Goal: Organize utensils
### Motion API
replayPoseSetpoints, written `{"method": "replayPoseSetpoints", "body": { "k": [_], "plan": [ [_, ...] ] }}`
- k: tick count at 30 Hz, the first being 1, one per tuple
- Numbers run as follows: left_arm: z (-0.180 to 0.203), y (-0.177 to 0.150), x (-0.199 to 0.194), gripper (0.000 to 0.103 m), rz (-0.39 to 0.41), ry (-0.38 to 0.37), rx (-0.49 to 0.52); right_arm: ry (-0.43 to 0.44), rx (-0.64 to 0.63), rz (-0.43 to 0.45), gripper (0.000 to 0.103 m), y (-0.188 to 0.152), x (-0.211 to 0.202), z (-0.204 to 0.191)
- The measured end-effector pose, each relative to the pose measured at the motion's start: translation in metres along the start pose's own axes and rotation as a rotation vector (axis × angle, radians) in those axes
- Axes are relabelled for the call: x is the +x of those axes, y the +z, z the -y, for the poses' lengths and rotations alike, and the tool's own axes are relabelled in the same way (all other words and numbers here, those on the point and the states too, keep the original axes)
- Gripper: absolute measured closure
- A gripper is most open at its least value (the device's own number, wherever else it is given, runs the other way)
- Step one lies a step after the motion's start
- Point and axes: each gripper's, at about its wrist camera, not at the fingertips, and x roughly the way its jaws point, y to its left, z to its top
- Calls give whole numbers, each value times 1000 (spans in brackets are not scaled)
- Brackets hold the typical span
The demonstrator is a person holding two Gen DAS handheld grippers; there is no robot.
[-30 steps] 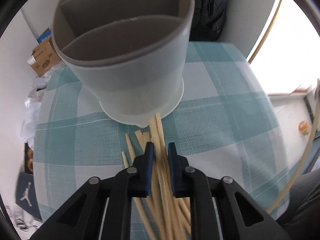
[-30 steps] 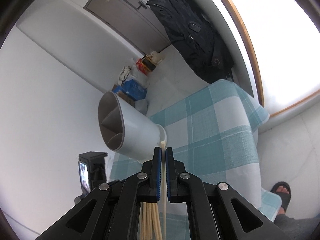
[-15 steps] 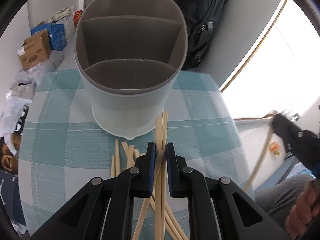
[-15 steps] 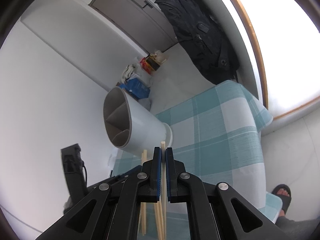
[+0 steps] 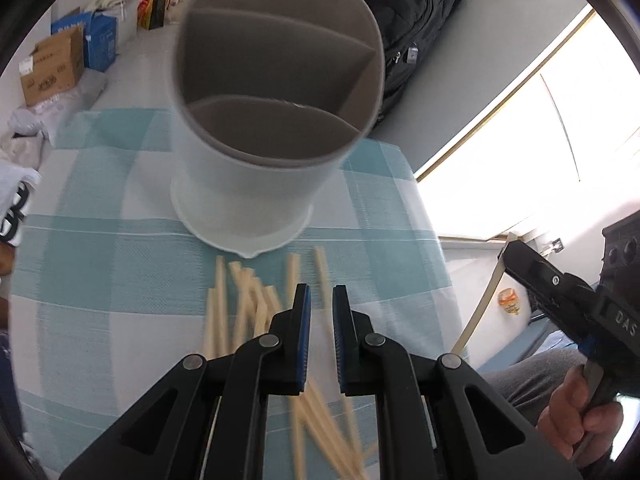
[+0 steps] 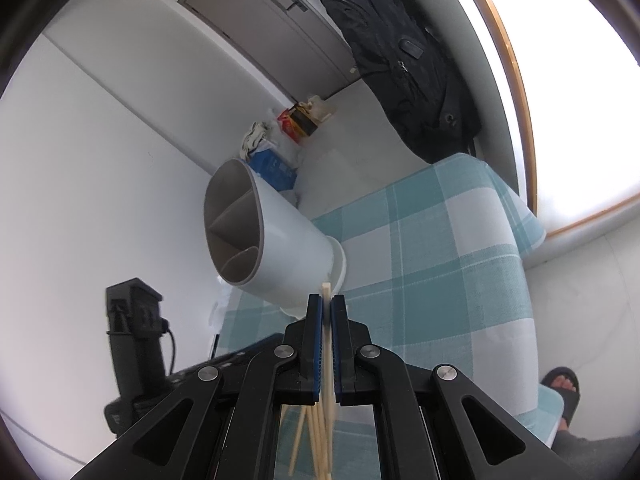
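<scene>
R gripper (image 6: pixel 327 312) clamped on single chopstick (image 6: pixel 328 364), tip poking just past pads toward 12 o'clock. L gripper (image 5: pixel 320 300) jaws nearly together, nothing seen between; loose chopsticks (image 5: pixel 244 300) scattered on checked cloth (image 5: pixel 100 264) below, fanning 10 to 1 o'clock. Divided holder (image 5: pixel 256 184) farther at 12, upright, compartments empty as far as seen. Risks: thin stick may pivot in pads w/ off-centre grip; tip could catch rim or divider, tip holder; L tool may nudge pile.

One divided utensil holder (image 5: pixel 256 184); about eight loose chopsticks (image 5: pixel 240 300); two grippers (image 5: pixel 320 300), one backpack (image 5: pixel 404 20)
</scene>
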Motion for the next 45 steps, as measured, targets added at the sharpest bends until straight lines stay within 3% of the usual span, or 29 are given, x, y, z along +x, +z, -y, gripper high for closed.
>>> {"method": "replayPoseSetpoints", "body": {
  "k": [3,4,6,8,13,17,28,31,34,37,41,45],
  "plan": [
    [-12,-3,-2,92,-13,37,-12,4,0,-7,99,-1,2,-1],
    [-19,-5,-3,89,-20,81,-20,4,-3,-8,99,-1,3,-2],
    [-29,-9,0,70,-31,120,-32,6,-8,-11,99,-1,5,-4],
    [-40,-15,3,66,-47,147,-45,7,-18,-11,99,-1,7,-8],
    [-49,-21,13,66,-88,186,-42,11,-26,-24,99,-2,14,-12],
    [-47,-18,25,66,-122,272,-2,15,-35,-25,99,-3,17,-18],
    [-34,-21,30,66,-156,349,116,27,-40,-36,99,-3,20,-22],
    [-25,-26,33,61,-151,399,176,30,-47,-36,99,-3,20,-23],
    [-24,-25,34,60,-156,412,173,37,-49,-35,99,-3,19,-24],
    [-27,-20,36,67,-163,389,147,41,-52,-30,99,-3,17,-25],
    [-22,-13,42,100,-163,377,149,40,-51,-25,99,-3,15,-24],
    [-20,-10,45,101,-150,379,150,37,-48,-16,99,-3,12,-23]
  ]
}}
